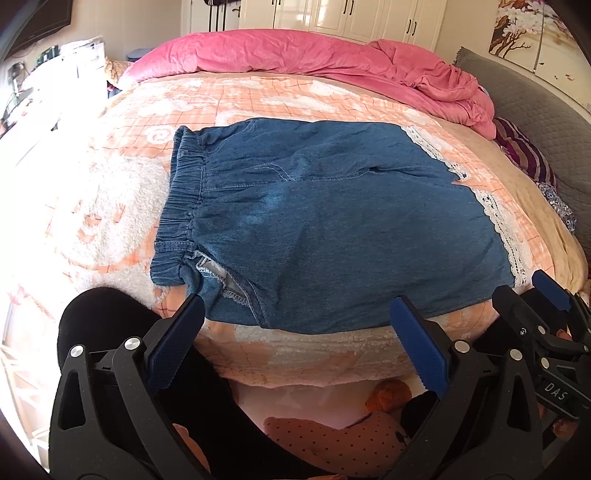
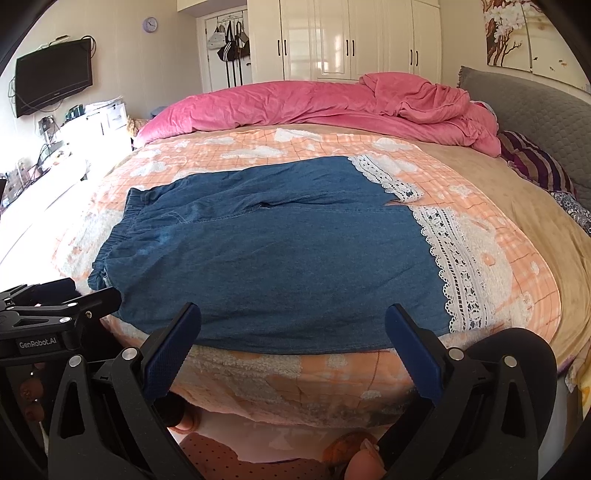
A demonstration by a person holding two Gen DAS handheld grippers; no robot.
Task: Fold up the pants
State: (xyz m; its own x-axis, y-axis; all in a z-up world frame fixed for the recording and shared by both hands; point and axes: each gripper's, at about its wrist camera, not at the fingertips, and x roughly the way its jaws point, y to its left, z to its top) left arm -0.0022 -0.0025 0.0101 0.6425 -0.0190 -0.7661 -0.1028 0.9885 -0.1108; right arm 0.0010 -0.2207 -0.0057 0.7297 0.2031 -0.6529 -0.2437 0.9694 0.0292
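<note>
1. Nearest the cameras, at 6 o'clock in both views, lies the bed's front edge, covered by a peach and white fleecy blanket (image 1: 122,206) with a checked pattern.
2. On that blanket the pants (image 1: 314,221) lie flat and spread out, blue denim, filling the middle of both views.
3. Their gathered waistband (image 1: 181,206) sits toward 9 o'clock, and the white lace hems (image 2: 454,258) toward 3 o'clock.
4. Past the pants, at 12 o'clock, a crumpled pink duvet (image 2: 295,107) is piled along the far side of the bed.
5. At 2 o'clock a grey padded headboard (image 2: 535,107) stands beside a striped pillow (image 2: 535,162).
6. Beyond the bed, white wardrobe doors (image 2: 351,40) fill the far wall at 12 o'clock.
7. At 10 o'clock in the right wrist view a dark television (image 2: 53,75) hangs on the wall, with a round clock (image 2: 149,24) higher up.
8. The left tongs (image 1: 295,332) hover at the near edge of the bed, jaws spread wide, holding nothing, their blue pads clear of the cloth.
9. The right tongs (image 2: 293,336) are likewise wide open and empty, just short of the pants' near edge.
10. Each pair of tongs shows at the side of the other's view, so they sit close together.
</note>
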